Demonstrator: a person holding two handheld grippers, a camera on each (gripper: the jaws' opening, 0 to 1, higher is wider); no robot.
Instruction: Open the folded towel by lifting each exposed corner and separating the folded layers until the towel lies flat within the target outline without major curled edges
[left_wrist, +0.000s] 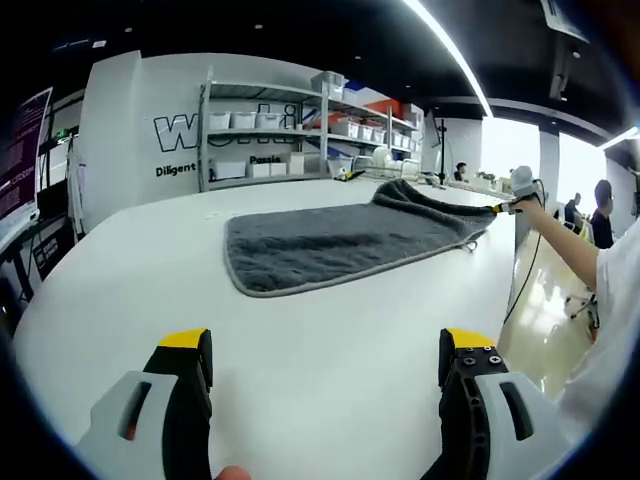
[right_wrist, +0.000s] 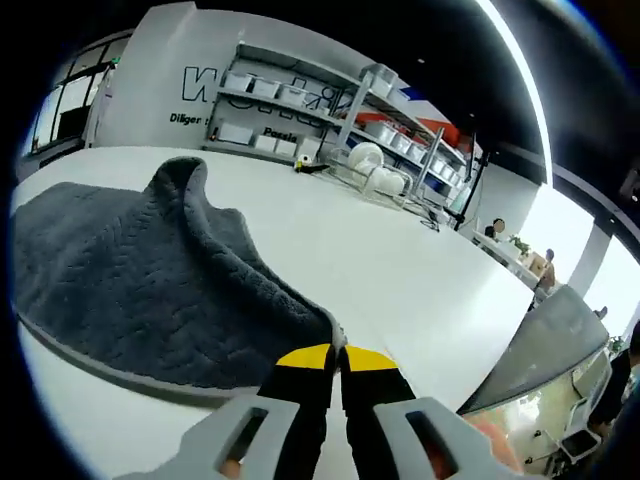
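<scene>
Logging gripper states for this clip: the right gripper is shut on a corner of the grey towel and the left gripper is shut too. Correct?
Not quite. The left gripper is open, over bare table, per the left gripper view. The right gripper is indeed shut on the grey towel.

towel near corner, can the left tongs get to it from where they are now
Probably yes. The left tongs stand open over bare white table, and nothing lies between them and the towel's near corner. The right tongs are shut on the far corner, lifting that end.
</scene>
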